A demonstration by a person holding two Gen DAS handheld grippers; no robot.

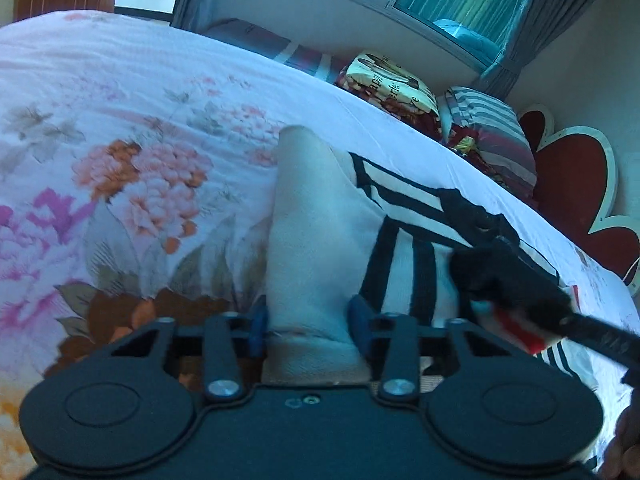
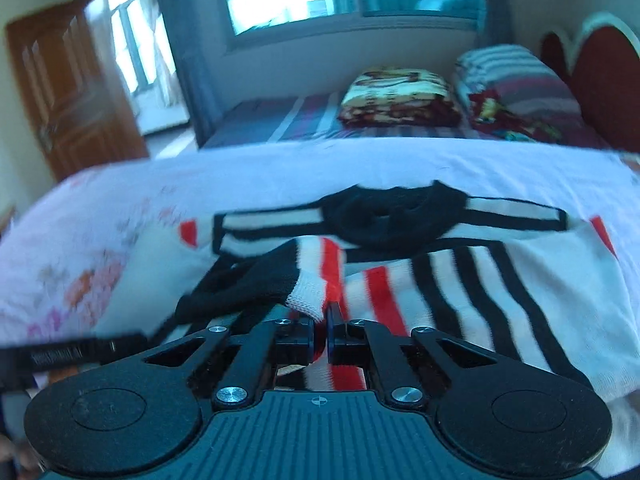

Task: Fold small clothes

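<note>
Mid-fold on a striped knit sweater point(image 2: 460, 280) spread on the floral bedspread point(image 1: 120, 128), toward the bed's headboard end. Looks like a sleeve being carried across the body. Next: lay the cuff flat over the stripes, then release. Right gripper point(image 2: 322, 320) nearly closed, pinching the sleeve cuff point(image 2: 308, 294). Left gripper point(image 1: 308, 316) spread wide, straddling a plain pale fold of fabric point(image 1: 308, 220), blue pads beside it, not clamped.

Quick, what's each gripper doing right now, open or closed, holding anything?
Left gripper: jaws apart around a fold of the striped sweater.
Right gripper: shut on the sweater's cuff.
</note>
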